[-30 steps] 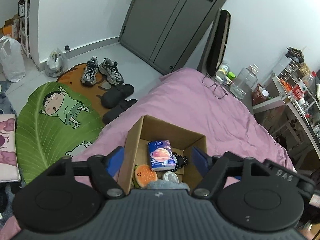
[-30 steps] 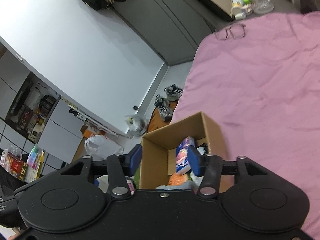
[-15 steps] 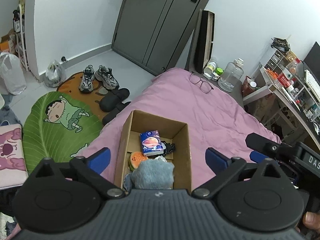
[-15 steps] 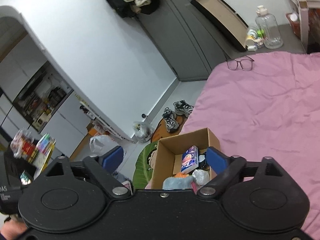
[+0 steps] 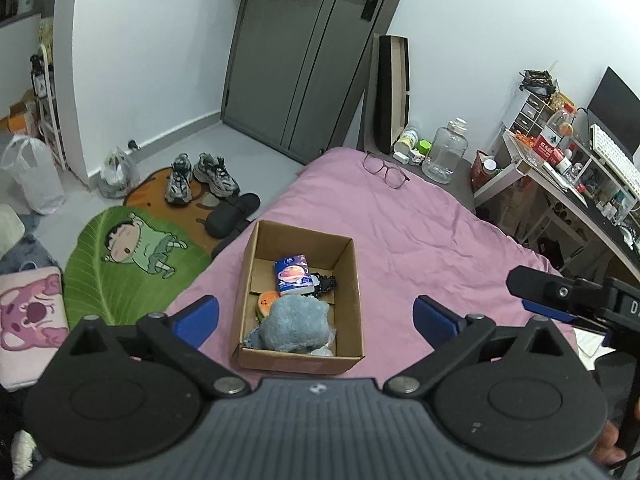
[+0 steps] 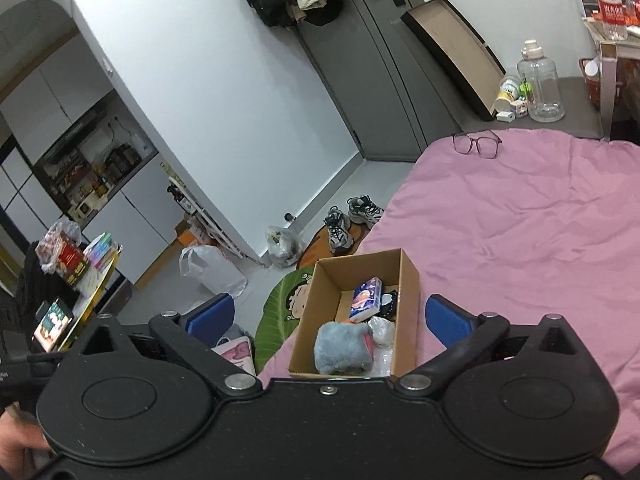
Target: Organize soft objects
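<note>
An open cardboard box (image 5: 348, 276) (image 6: 408, 280) sits on the pink bed (image 5: 424, 248). Inside lie a grey-blue plush (image 5: 294, 324) (image 6: 340, 346), a blue tissue pack (image 5: 293, 275) (image 6: 365, 298), an orange burger-like toy (image 5: 267, 302), a black beaded item (image 5: 326, 282) and a crumpled white item (image 6: 382, 328). My left gripper (image 5: 316, 314) is open and empty, raised above the box's near end. My right gripper (image 6: 330, 314) is open and empty, also high above the box; it shows at the right edge of the left wrist view (image 5: 560, 300).
Glasses (image 5: 386, 170) lie on the bed's far end. A green cartoon mat (image 5: 128, 264), sneakers (image 5: 200, 178) and black slippers (image 5: 232, 216) are on the floor to the left. A desk (image 5: 580, 184) with clutter stands to the right. A clear jug (image 5: 444, 156) stands beyond the bed.
Both grippers have risen and pulled back from the box and opened wider. The grey-blue plush now lies fully visible in the box's near end.
</note>
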Demonstrator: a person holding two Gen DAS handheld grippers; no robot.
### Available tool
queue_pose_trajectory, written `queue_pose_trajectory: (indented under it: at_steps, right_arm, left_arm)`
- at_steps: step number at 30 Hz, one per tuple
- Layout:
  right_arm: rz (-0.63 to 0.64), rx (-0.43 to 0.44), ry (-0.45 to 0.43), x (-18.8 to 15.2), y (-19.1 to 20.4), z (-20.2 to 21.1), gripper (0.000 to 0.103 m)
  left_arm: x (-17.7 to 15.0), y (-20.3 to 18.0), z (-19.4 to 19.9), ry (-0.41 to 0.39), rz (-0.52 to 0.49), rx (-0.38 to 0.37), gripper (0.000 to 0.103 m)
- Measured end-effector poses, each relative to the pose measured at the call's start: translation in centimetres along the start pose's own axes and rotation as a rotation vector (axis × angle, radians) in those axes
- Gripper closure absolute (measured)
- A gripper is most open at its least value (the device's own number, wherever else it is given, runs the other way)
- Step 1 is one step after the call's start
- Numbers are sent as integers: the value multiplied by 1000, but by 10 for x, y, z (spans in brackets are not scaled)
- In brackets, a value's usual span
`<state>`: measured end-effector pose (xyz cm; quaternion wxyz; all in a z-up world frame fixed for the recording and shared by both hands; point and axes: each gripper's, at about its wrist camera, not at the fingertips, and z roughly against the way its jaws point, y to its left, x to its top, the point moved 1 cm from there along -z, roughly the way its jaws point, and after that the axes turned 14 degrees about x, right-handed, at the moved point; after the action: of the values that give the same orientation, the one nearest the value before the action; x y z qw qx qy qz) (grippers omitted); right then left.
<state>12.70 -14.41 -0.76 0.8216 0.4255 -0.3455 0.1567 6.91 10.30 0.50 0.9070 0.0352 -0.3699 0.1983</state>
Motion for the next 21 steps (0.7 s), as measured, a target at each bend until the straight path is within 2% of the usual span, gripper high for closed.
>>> queue_pose_trajectory:
  at_steps: [4, 9, 16, 21]
  right_arm:
    - [22, -4, -1, 5, 5, 17, 0]
    - [64, 26, 28, 5, 16, 35, 0]
    - [98, 31, 63, -1, 26, 50, 0]
    - [127, 20, 105, -8, 31, 58, 0]
  left_arm:
    - [1, -4, 14, -14, -24, 18, 1]
    - [0, -8, 33, -6, -31, -2, 1]
    - [-18, -18, 57, -9, -16, -35, 1]
    - [-29, -29, 72, -37, -6, -15, 1]
